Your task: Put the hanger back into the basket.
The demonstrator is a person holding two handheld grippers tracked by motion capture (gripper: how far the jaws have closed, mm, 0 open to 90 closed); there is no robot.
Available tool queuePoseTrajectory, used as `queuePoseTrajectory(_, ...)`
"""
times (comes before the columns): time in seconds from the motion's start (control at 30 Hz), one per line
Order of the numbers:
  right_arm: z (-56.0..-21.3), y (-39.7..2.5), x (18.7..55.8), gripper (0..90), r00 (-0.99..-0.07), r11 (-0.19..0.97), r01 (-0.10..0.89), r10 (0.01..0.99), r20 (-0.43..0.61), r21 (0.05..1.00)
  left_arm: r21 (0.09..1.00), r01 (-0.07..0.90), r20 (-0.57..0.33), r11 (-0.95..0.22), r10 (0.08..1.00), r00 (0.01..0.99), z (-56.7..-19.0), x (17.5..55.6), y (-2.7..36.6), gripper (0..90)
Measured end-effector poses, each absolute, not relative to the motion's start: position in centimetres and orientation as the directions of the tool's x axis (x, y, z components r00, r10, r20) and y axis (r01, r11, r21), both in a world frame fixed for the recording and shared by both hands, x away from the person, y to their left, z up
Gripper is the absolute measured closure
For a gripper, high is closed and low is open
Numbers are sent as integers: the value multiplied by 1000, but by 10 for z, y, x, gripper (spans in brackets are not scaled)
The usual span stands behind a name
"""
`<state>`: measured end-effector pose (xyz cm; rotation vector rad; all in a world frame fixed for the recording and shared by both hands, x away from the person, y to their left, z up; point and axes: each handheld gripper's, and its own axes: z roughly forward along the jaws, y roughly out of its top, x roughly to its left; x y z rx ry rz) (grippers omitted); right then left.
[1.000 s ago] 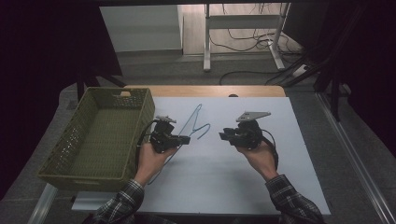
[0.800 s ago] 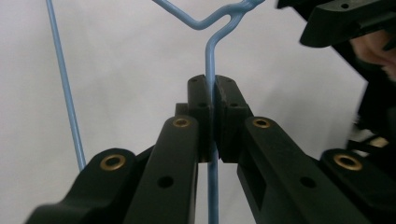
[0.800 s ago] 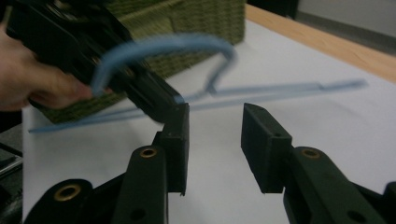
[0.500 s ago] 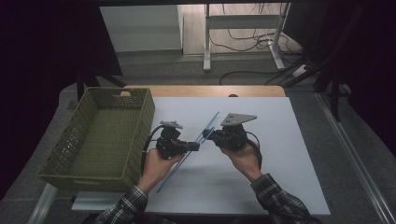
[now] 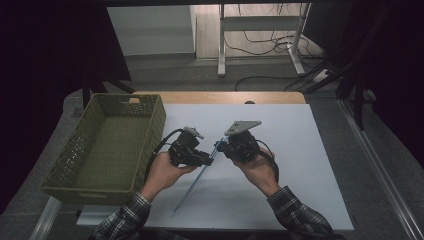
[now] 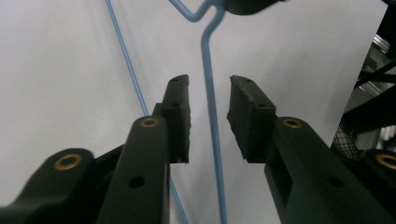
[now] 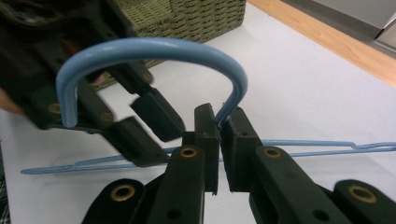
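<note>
The right gripper [image 7: 219, 123] has its two black jaws pressed together on the blue wire hanger [image 7: 154, 46], pinching the wire at the base of the rounded hook. The hook is smooth, coated wire bent in a half circle above the jaws. The left gripper [image 6: 209, 116] has its jaws spread; a straight run of the hanger's wire passes between the flat, matte pads [image 6: 180, 116] without visible contact. In the high view both grippers meet over the middle of the table, and the hanger's thin frame slants down toward the near edge of the smooth white tabletop [image 5: 310, 150]. A rectangular, olive-green woven basket [image 5: 150, 125] stands at the table's left, near the left gripper.
</note>
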<state>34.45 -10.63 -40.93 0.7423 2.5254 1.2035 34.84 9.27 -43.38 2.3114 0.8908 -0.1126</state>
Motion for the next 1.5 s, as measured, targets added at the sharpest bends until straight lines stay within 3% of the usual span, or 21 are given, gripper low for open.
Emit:
queuePoseTrajectory(0.17,-408,-106,345,846,-837,526,347,547,4,777,525,638,-327,-563,559,762,-434,353,89,846)
queuePoseTrajectory(0.37,-406,-107,344,827,-834,510,333,552,-5,793,536,644,-324,-545,571,754,-428,353,93,876)
queuePoseTrajectory(0.43,-404,-110,344,712,-836,477,333,549,20,813,542,649,-334,-535,571,750,-424,354,97,877)
queuePoseTrajectory(0.67,-392,-127,340,490,-828,427,338,559,49,838,580,661,-367,-477,571,734,-400,357,120,878)
queuePoseTrajectory(1.07,-399,-161,330,267,-815,424,387,573,88,819,646,660,-353,-383,617,703,-347,354,169,877)
queuePoseTrajectory(1.5,-413,-190,324,121,-786,416,435,609,111,799,668,658,-299,-348,683,666,-321,348,241,878)
